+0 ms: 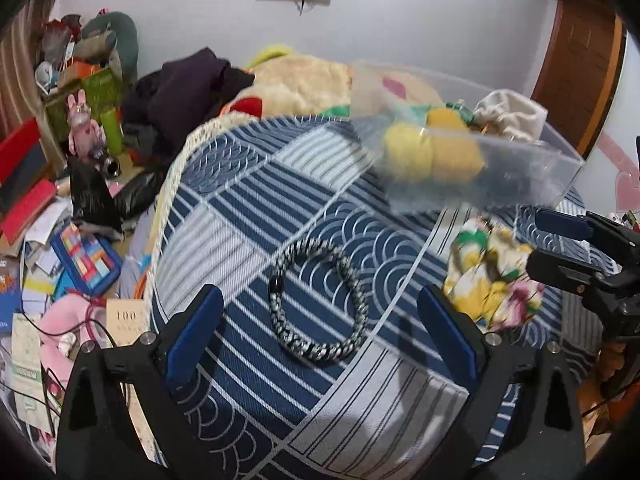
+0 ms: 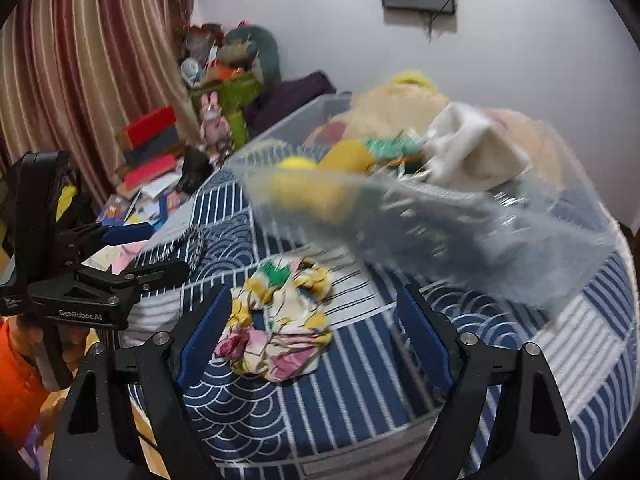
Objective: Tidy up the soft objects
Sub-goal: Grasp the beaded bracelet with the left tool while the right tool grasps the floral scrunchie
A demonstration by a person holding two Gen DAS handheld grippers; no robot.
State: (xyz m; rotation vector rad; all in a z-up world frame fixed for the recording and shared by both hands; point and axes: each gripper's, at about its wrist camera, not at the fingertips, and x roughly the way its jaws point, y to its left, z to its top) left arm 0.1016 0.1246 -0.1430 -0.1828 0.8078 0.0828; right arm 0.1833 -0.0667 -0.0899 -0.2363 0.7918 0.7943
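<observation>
A black-and-white braided bracelet point(image 1: 318, 300) lies on the blue patterned cushion point(image 1: 248, 200), between the open fingers of my left gripper point(image 1: 320, 312). A floral fabric scrunchie point(image 2: 280, 320) lies on the cushion between the open fingers of my right gripper point(image 2: 316, 320); it also shows in the left wrist view point(image 1: 492, 276). A clear plastic bin point(image 2: 460, 216) behind them holds yellow soft items point(image 2: 308, 184), a green one and a white cloth point(image 2: 468, 152). The bin also shows in the left wrist view point(image 1: 480, 152). Both grippers are empty.
A large beige plush point(image 1: 296, 80) and dark clothes point(image 1: 184, 92) lie behind the cushion. The floor at left is strewn with books, boxes and toys point(image 1: 60, 240). A striped curtain point(image 2: 80, 60) hangs at left. The left gripper body point(image 2: 80, 280) is beside my right one.
</observation>
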